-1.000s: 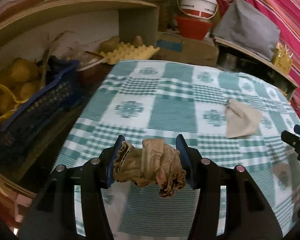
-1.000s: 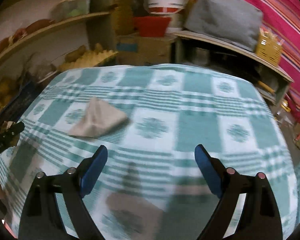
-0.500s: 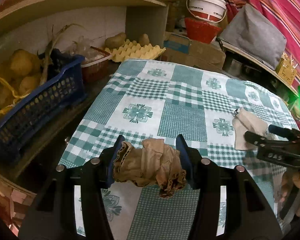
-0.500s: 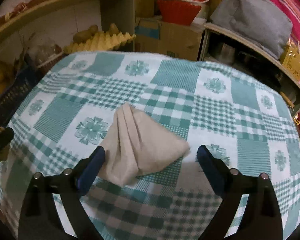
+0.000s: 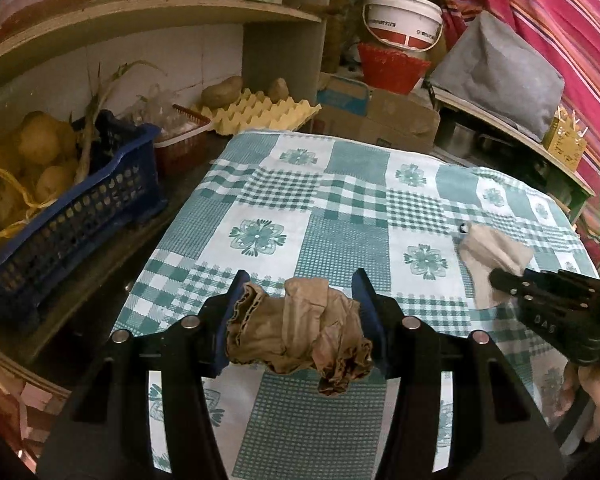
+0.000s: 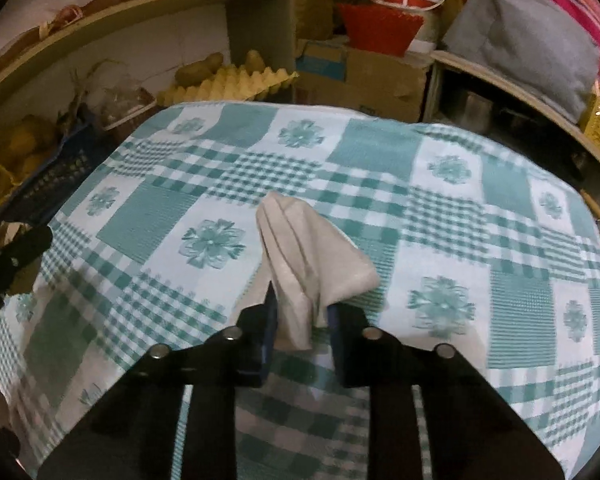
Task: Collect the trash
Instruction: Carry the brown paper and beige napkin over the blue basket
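- Brown crumpled paper (image 5: pixel 300 332) sits pinched between the blue pads of my left gripper (image 5: pixel 300 320), held above the near edge of the counter (image 5: pixel 340 208).
- Pale folded paper (image 6: pixel 308 256) is clamped at its near end in my right gripper (image 6: pixel 300 320); the jaws are closed tight on it, while its far end rests on the green-and-white checked cloth (image 6: pixel 380 152).
- From the left wrist view, my right gripper (image 5: pixel 500 280) shows at the right, touching that same pale paper (image 5: pixel 492 256).
- Left of the counter stands a blue basket (image 5: pixel 80 208) with potatoes (image 5: pixel 40 148) in it.
- Beyond the counter's far edge lie a yellow egg tray (image 5: pixel 260 114) and a cardboard box (image 5: pixel 380 120).
- Farther back, a white bucket (image 5: pixel 404 20) sits in a red tub (image 5: pixel 392 68).
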Motion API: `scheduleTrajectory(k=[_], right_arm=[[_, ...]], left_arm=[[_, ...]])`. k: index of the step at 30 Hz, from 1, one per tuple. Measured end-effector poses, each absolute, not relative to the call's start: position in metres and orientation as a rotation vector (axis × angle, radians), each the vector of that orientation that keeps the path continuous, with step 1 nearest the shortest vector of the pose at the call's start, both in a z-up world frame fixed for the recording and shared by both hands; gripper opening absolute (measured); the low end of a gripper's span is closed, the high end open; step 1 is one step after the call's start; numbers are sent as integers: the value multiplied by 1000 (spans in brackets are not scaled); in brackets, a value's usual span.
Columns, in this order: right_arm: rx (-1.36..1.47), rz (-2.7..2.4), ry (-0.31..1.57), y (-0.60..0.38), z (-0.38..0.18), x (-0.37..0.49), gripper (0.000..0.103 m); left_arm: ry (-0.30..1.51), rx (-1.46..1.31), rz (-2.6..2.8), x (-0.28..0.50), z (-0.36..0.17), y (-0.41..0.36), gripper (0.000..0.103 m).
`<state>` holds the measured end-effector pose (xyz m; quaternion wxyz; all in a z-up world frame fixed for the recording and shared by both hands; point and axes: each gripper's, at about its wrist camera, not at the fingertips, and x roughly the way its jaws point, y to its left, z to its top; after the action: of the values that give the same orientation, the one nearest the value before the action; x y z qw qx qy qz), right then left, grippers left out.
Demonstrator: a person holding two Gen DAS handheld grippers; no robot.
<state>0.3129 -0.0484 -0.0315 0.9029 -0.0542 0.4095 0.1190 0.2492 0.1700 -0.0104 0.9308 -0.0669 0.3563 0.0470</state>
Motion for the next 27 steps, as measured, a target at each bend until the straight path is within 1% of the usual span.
scheduleTrajectory(k=[8,14,17,22,27], right_arm=[[-135,145,784,-117,-4,288,20],[-137,29,738,-199,19,250,20],[-121,-49,715,-239,24,232,20],[-14,-133,701,-301,24,213,20],[7,-184,682,-331,28,203,20]], left_arm=[[708,-135,74,247,-1,151,51],[677,-126,31,244,11,124,51],[667,-113,10,242,16,107,51],[644,-89,-28,238,24,77,51],[632,-61,-57,234,31,47,51]])
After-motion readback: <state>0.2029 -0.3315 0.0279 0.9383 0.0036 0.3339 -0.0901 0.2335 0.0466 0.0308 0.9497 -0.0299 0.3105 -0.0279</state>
